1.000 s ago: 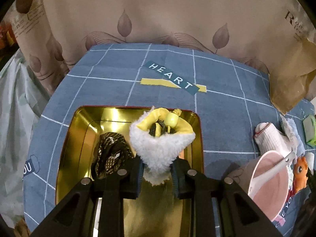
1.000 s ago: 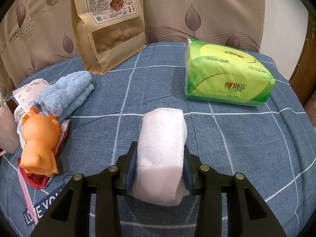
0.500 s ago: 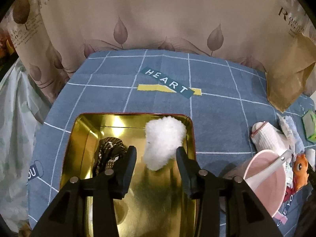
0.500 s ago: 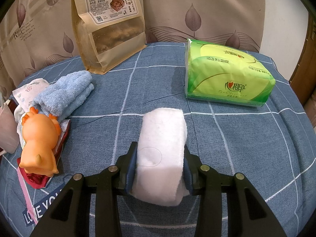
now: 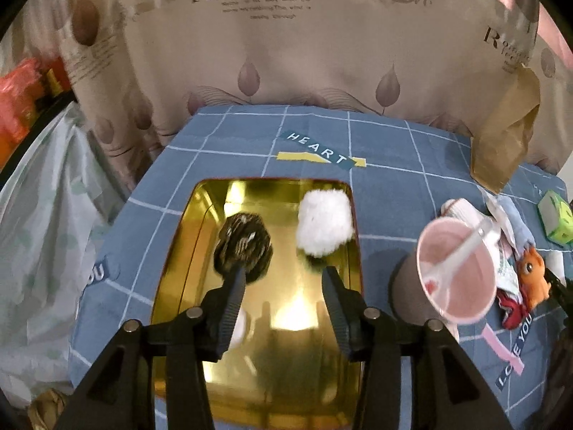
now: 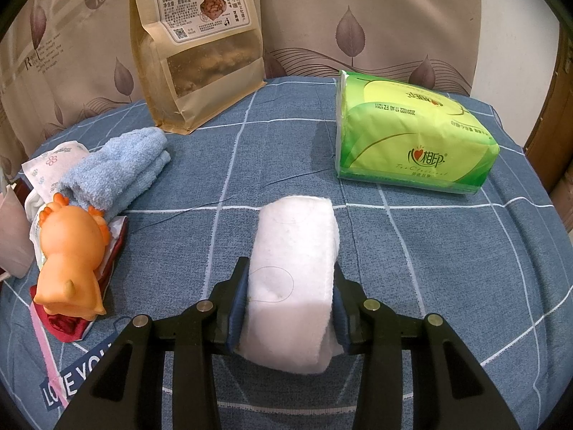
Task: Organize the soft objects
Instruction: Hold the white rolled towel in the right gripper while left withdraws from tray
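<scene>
A rolled white cloth [image 6: 292, 283] sits clamped between the fingers of my right gripper [image 6: 290, 279], both pads pressed into its sides, low over the blue checked tablecloth [image 6: 412, 251]. On the other side of the table, a white fluffy plush [image 5: 324, 223] lies in the far right corner of a gold tin tray [image 5: 186, 229], with a dark woven soft item [image 5: 243, 245] just to its left in the same tray. My left gripper [image 5: 283, 279] hangs above the tray with its jaws spread wide and nothing between them; the left finger overlaps the dark item in the view, though I cannot tell if it touches.

Near the roll, to its left, a folded light-blue towel [image 6: 118, 168] rests beside an orange toy figure [image 6: 70, 247]. A green tissue pack [image 6: 412, 139] lies beyond to the right, and a brown snack pouch [image 6: 200, 43] stands at the back against the curtain. Right of the tray stands a pink cup [image 5: 454, 272] with a spoon in it.
</scene>
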The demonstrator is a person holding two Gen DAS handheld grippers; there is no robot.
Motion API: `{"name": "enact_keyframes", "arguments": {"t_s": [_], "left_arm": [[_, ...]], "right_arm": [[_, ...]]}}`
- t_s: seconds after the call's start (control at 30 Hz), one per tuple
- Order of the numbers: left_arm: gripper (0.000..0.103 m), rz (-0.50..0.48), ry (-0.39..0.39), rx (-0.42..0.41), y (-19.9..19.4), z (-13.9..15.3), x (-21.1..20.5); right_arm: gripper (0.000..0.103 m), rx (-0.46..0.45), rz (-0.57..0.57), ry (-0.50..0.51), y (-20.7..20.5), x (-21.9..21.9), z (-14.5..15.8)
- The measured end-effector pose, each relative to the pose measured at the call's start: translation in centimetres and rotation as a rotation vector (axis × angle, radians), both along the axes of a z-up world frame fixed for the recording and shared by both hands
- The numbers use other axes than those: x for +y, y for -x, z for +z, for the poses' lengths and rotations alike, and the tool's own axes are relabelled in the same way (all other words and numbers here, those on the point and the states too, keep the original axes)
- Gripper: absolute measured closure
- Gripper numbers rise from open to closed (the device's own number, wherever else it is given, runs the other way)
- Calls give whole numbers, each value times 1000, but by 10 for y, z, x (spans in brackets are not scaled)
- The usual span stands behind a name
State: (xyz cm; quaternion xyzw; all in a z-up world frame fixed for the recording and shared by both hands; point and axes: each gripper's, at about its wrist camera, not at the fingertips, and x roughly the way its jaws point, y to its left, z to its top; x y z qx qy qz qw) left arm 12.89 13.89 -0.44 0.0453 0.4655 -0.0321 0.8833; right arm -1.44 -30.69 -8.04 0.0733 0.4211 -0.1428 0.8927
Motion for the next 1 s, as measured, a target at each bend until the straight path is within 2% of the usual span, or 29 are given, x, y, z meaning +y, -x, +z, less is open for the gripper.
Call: {"name": "enact_keyframes", "arguments": {"t_s": [0.13, 0.43, 0.73, 1.0], "left_arm": [[57, 17, 15, -18, 23, 0, 8], [55, 60, -41, -64, 52, -8, 18], [55, 75, -38, -70, 55, -17, 30], [55, 109, 0, -59, 50, -25, 49]], "right_arm": [[63, 0, 0, 1, 0, 1, 0], [67, 10, -3, 32, -1, 3, 0], [71, 25, -12, 54, -3, 3, 1], [76, 30, -33, 76, -5, 13, 13]]}}
